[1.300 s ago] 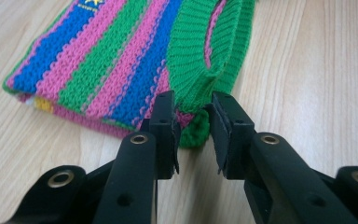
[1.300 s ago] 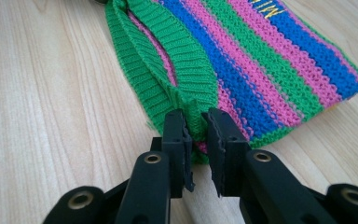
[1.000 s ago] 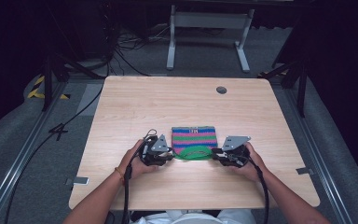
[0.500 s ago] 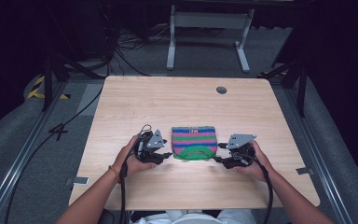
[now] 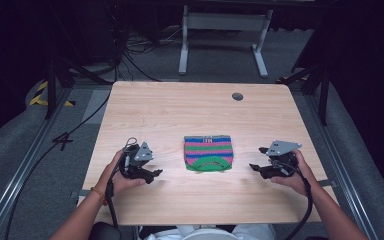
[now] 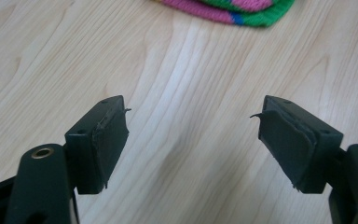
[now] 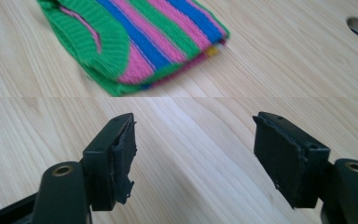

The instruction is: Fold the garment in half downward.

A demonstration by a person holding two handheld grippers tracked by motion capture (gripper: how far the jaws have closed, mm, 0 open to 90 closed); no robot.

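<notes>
Looking along my left gripper [image 6: 191,122], I see its two black jaws rising from the bottom edge and standing wide apart; they have just been opening, and nothing sits between them but bare wood. The worn pads [image 6: 109,140] face each other across the gap, their edges a little frayed. Beyond them stretches the pale wooden table [image 6: 182,79]. At the top edge lies the rim of a striped knitted cloth [image 6: 242,9] in pink, green and blue, well apart from the jaws

Both forearms enter from below; the left gripper [image 5: 152,173] and right gripper [image 5: 254,167] point inward, seemingly just above the surface; jaws have just been opening, nothing between them.
</notes>
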